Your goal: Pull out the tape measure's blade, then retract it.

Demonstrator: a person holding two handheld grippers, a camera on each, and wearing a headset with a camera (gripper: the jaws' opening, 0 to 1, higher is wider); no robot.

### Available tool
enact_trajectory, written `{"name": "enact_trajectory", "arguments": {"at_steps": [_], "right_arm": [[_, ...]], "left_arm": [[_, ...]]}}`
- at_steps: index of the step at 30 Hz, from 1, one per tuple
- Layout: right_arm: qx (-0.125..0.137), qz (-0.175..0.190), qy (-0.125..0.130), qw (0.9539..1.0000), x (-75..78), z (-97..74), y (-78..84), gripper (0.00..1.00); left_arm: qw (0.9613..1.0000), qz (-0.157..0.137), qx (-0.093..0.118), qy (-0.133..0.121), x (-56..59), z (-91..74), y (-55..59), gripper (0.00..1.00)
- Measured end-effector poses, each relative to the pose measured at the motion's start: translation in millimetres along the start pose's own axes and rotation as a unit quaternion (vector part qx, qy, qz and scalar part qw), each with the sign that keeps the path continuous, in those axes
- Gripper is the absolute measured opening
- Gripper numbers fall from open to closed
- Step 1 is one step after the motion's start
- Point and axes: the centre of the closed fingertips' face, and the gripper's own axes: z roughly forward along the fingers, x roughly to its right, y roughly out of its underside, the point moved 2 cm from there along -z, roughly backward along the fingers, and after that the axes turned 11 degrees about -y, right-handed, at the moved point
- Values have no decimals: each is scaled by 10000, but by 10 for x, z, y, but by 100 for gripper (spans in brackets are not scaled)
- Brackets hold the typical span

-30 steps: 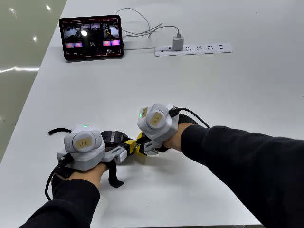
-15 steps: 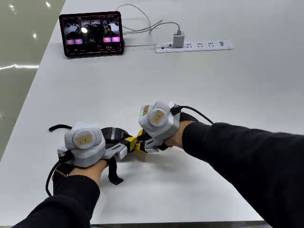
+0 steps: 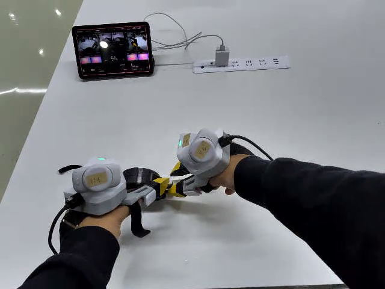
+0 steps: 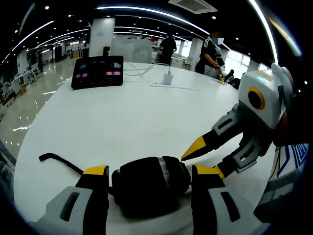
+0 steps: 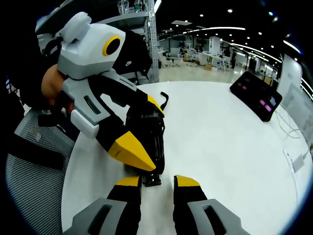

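Resting on the table (image 3: 252,114), the black tape measure (image 5: 148,122) is clamped between the yellow-tipped jaws of the left gripper (image 4: 151,172), its case touching both of them. The right gripper (image 5: 158,182) meets it head-on with its jaws parted. A small dark tab (image 5: 152,180) at the case's near end lies in the gap between the tips, closer to one of them, though from here I cannot tell whether it touches. A thin black strap (image 4: 55,159) trails off the case, just outside the left gripper's jaws.
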Motion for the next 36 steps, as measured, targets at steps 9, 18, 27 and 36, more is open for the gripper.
{"name": "enact_trajectory", "arguments": {"at_steps": [9,18,27,36], "right_arm": [[93,68,150,9998,-65,-269,112,35],[392,501,445,9970,-92,-515,219,48],[471,607,626,9951,-255,-821,356,57],[499,810,903,9914,-304,-1107,644,59]], "left_arm": [[9993,348,-8,95,-1,-33,42,77],[9984,415,142,347,35,-73,2,99],[9953,685,18,682,21,-138,37,99],[9923,916,-21,833,-123,-232,46,99]]}}
